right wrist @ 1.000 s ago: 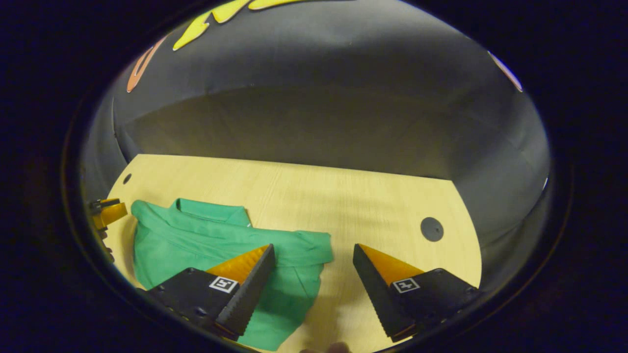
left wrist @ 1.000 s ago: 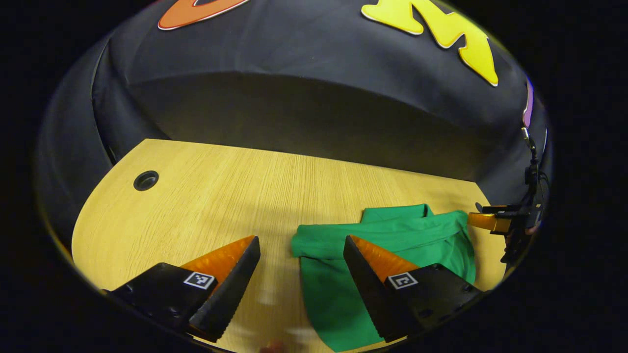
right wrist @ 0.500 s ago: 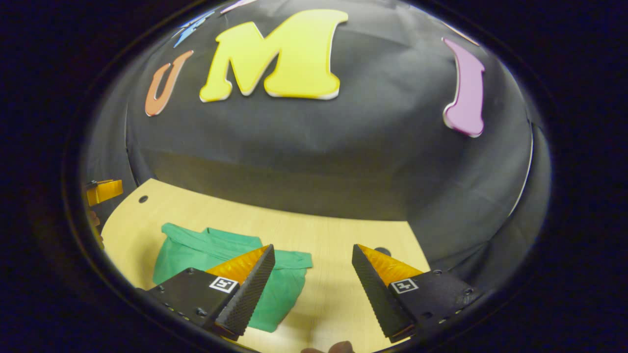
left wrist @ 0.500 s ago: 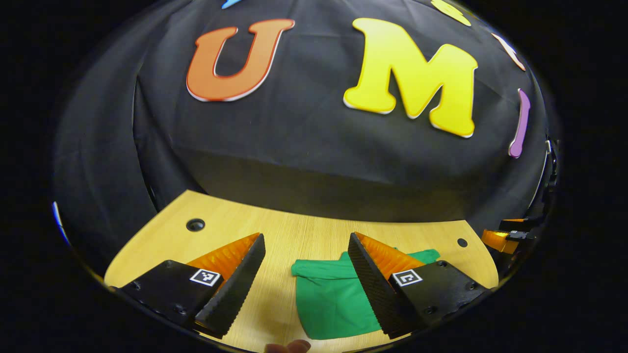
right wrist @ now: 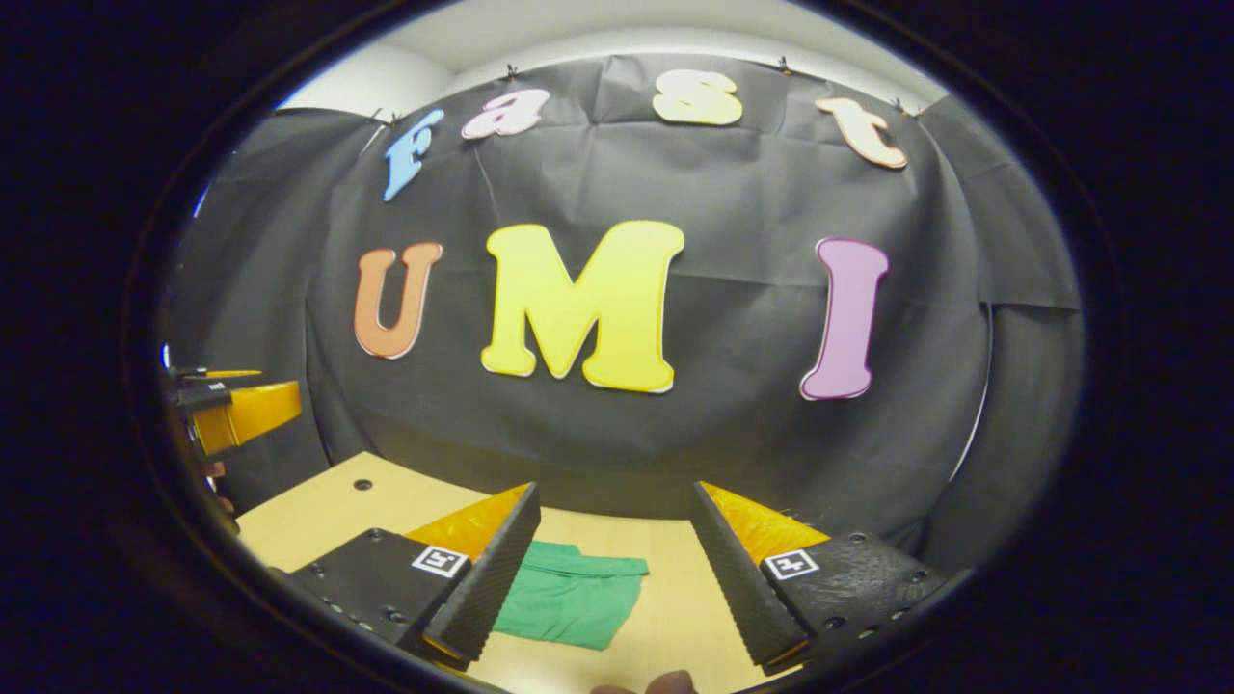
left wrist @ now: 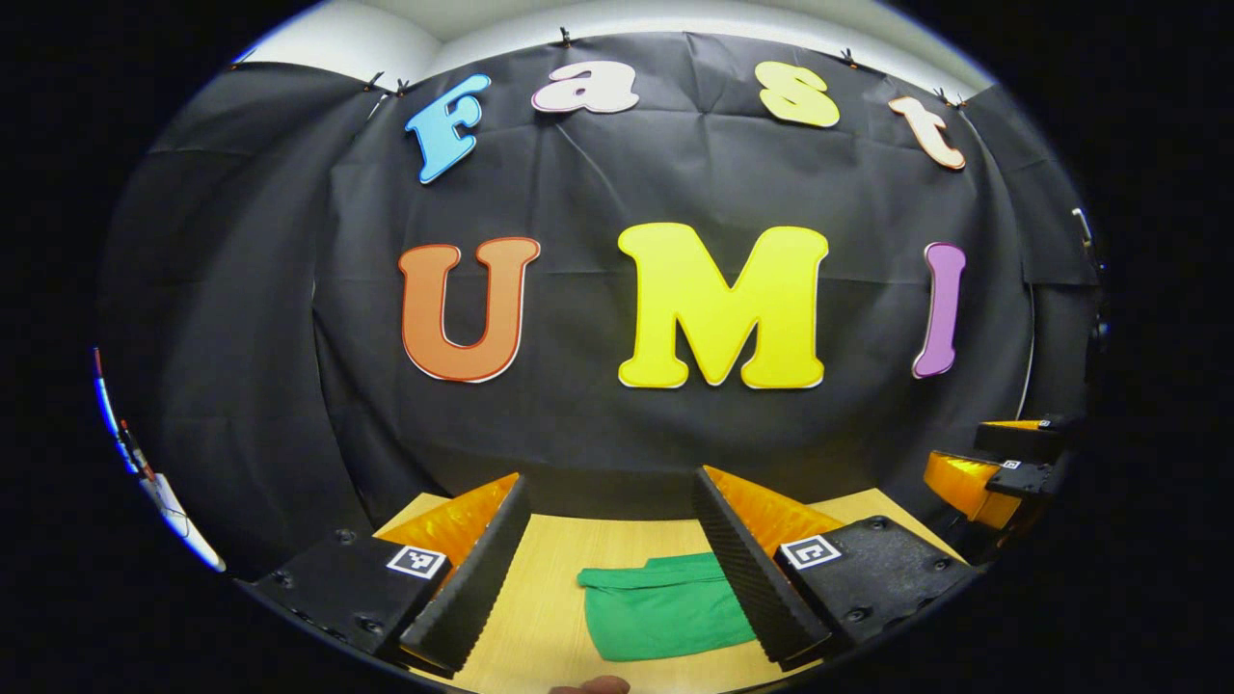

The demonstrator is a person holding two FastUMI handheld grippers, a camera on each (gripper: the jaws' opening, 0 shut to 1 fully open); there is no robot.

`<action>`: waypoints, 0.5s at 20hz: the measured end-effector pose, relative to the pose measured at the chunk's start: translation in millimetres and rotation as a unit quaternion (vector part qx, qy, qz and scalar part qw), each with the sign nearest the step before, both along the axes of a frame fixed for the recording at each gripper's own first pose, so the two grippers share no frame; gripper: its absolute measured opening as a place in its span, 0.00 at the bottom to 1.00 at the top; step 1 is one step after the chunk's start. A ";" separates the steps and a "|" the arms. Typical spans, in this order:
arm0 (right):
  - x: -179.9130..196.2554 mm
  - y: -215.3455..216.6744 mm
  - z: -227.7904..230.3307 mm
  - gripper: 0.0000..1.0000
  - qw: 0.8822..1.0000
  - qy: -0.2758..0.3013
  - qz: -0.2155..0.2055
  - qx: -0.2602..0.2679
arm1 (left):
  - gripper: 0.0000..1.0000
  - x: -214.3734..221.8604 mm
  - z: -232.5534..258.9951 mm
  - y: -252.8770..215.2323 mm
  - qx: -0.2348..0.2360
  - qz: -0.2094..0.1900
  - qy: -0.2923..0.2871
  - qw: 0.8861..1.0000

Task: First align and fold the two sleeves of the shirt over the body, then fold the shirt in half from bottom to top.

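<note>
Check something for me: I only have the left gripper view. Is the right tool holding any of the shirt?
Observer: No. In the right gripper view the right tool is open, with nothing between its fingers.
Operator: Does a sleeve stick out on the shirt's right side?
Observer: No. The shirt lies as a compact folded bundle on the table.
Operator: Is the left tool touching it?
Observer: No. The left tool is raised, well apart from the shirt.

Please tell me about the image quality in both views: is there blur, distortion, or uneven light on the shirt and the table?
Left gripper view: sharp, no motion blur; fisheye bends the table edge; green shirt evenly lit, with the left gripper open above it. Right gripper view: also sharp, slightly dimmer at the rim; the shirt shows soft shadow near the open right gripper; no glare on the table.
</note>
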State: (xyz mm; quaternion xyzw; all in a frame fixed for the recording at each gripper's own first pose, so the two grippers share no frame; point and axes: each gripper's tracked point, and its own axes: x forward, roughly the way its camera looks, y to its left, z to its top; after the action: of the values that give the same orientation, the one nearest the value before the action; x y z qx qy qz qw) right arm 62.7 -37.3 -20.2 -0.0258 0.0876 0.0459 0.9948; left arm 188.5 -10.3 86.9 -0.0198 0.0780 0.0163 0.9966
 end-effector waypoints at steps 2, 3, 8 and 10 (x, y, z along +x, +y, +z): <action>-27.0 5.3 9.0 0.95 1.000 -0.009 0.002 0.011 | 1.00 -25.4 10.0 -3.8 0.002 0.005 -0.012 1.000; -40.9 8.4 10.5 0.95 1.000 -0.011 0.003 0.017 | 1.00 -35.5 12.1 -8.1 0.004 0.008 -0.017 1.000; -85.7 8.5 -8.9 0.96 1.000 0.006 0.004 0.025 | 1.00 -81.1 4.6 -23.2 0.013 0.009 -0.011 1.000; -90.0 13.9 -12.4 0.95 1.000 0.005 0.007 0.028 | 1.00 -85.2 6.5 -26.1 0.015 0.006 -0.016 1.000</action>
State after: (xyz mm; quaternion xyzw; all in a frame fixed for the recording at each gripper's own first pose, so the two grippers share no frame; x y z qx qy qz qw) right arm -27.3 -23.4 -32.5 0.0014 0.0910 0.0557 0.9943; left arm 103.3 -36.4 93.3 -0.0053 0.0621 0.0231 0.9978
